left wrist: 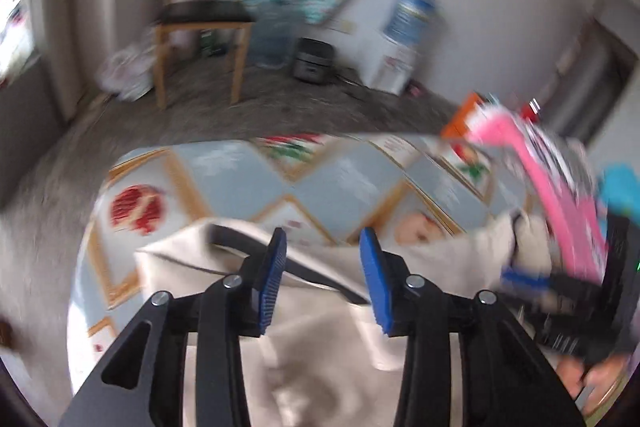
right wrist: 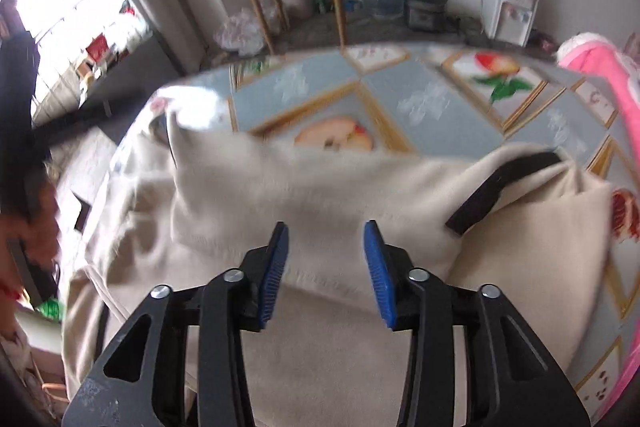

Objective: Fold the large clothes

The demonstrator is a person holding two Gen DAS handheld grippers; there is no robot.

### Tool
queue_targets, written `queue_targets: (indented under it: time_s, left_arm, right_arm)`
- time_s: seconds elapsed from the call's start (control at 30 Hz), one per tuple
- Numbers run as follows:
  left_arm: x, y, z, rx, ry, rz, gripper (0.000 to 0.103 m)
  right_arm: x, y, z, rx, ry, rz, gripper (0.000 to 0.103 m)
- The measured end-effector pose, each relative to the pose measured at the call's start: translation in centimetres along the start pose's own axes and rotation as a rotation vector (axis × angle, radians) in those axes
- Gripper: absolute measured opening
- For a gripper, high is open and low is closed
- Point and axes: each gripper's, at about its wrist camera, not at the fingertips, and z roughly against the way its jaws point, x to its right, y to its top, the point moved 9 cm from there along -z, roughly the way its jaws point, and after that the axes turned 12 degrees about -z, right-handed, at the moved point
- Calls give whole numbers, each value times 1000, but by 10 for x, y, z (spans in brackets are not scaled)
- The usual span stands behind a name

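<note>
1. Both the left gripper [left wrist: 322,279] and the right gripper [right wrist: 326,273] hang with fingers apart, gripping nothing.
2. The cream garment [right wrist: 320,187] lies rumpled mid-frame on the fruit-patterned counter [right wrist: 432,91].
3. We pinch one layer at the hem, then lift both corners evenly.

The right gripper [right wrist: 326,251] hangs with jaws apart, empty, over a cream garment [right wrist: 320,195] spread across the table [right wrist: 420,95], near its front edge.
</note>
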Motion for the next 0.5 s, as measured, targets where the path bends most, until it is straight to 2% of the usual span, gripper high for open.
queue_targets:
  time_s: [0.07, 0.13, 0.27, 0.33, 0.4, 0.5]
  left_arm:
    - [31, -6, -16, -33, 10, -90, 40]
    - [52, -17, -33, -71, 25, -152, 40]
    - [67, -34, -52, -107, 79, -191, 40]
    - [70, -35, -51, -98, 80, -194, 40]
    - [68, -36, -54, -101, 84, -203, 40]
    - [65, -35, -59, -102, 99, -219, 40]
  right_arm:
    - [13, 17, 0, 21, -34, -24, 47]
    - [32, 23, -12, -1, -69, -49, 47]
    - [73, 5, -42, -125, -159, -66, 45]
    - [80, 6, -33, -130, -116, -92, 45]
    - [85, 16, -18, -122, -89, -129, 50]
    - [83, 44, 3, -52, -61, -145, 50]
